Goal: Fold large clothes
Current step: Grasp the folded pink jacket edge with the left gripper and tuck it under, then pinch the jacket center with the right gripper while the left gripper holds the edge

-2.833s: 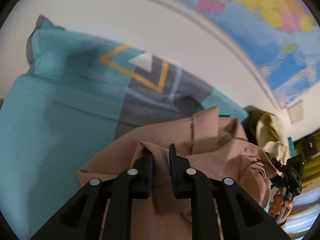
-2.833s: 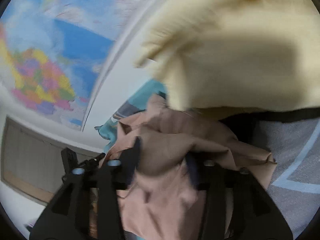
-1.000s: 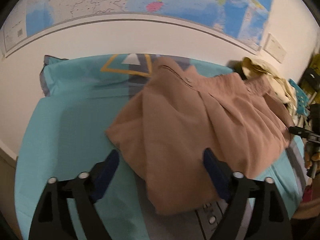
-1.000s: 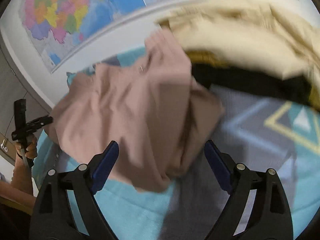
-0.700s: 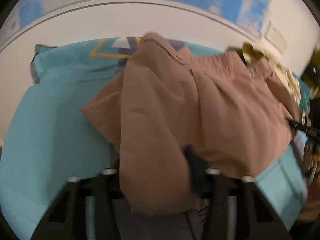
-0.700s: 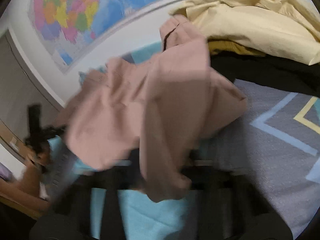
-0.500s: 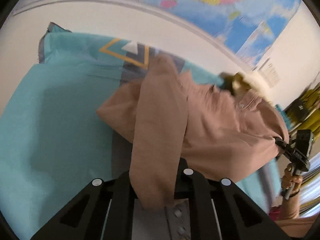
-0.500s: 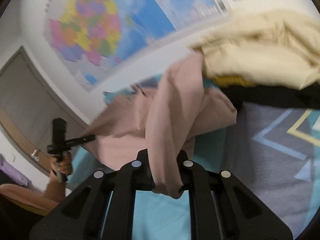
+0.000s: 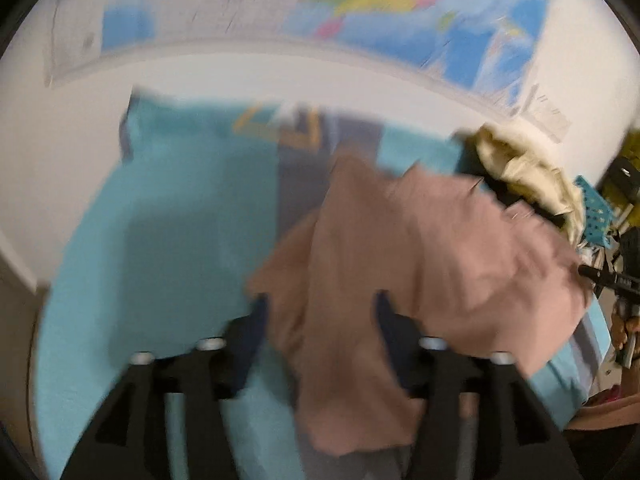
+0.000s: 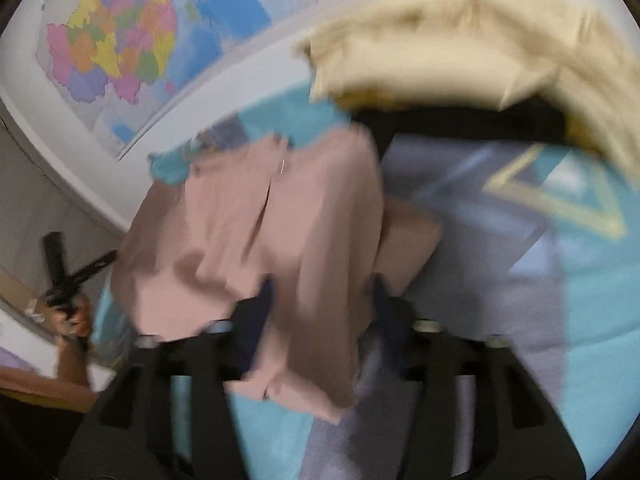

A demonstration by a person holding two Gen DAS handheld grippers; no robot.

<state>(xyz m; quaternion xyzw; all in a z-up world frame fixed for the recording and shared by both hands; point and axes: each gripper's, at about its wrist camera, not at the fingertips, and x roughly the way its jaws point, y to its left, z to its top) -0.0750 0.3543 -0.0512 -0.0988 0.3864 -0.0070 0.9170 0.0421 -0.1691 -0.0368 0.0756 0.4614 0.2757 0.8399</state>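
Left gripper: jaws have just been opening, now stand fairly wide, with a hanging fold of the pink-brown shirt between them; pads do not seem to press it, though the frame is blurred.

Right gripper: the same. Jaws just opened and stand fairly wide, a strip of the shirt draped down between them, apparently loose.

The shirt lies straight ahead of both grippers and below them on the bed. It is crumpled, not flat, spread across the teal-and-grey cover.

Relation that matters: the shirt's long run goes from my left gripper toward my right one, so each gripper sits at one end of the near edge and neither is clearly nearer. Far end of the shirt reaches toward the bed's wall edge.

Cream garment and a dark one are heaped at the bed's far right corner, just beside the shirt. Judgement: the next regrasp should stay on the near hem, clear of that heap.
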